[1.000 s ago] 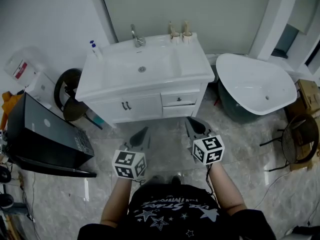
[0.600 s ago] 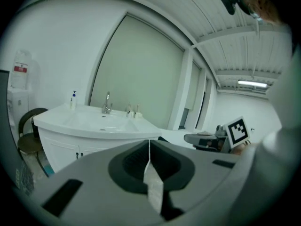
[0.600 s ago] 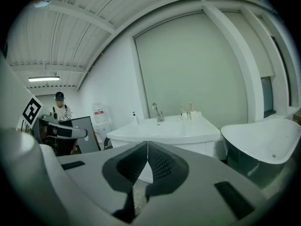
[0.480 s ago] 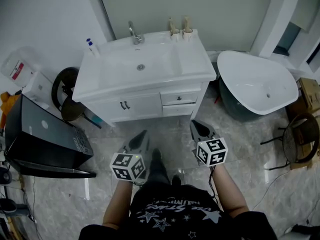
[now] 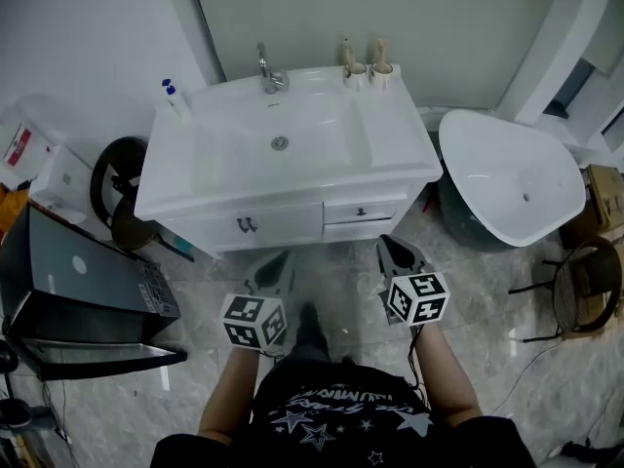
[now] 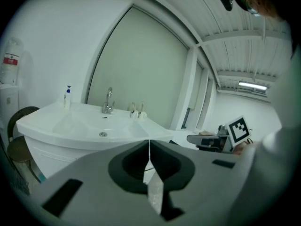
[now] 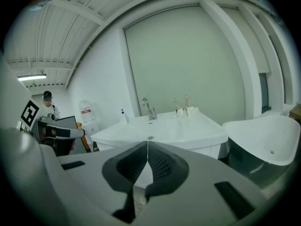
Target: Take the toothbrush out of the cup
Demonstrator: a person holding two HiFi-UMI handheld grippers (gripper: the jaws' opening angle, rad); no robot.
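Far on my left a black case [image 5: 78, 291] sits on the floor, and a pump bottle [image 5: 172, 96] stands at the left back corner of the white counter [image 5: 395, 135]. My left gripper [image 5: 277, 263] hangs low in front of the cabinet doors, well apart from anything on top. Its own view shows the jaws pressed together with nothing between them. Moving across, the faucet [image 5: 270, 74] rises behind the basin [image 5: 280, 143]. Just to its right, against the back edge, stand two small cups [image 5: 381, 69] side by side, each with a toothbrush [image 5: 379, 49] upright in it. I cannot tell from here which of the two I am meant to pull. My right gripper [image 5: 392, 250] sits level with the left one, in front of the drawers and likewise well short of the counter, its jaws closed tip to tip and empty. Off to the right is a white bathtub [image 5: 507, 188]. As I judge it, nothing of the task is done yet: both brushes are in their cups and neither gripper is near them. What is left is the whole job: close in on the back right of the counter, part one pair of jaws, pinch a brush handle above the cup rim and lift it straight out, perhaps steadying the cup with the other gripper.
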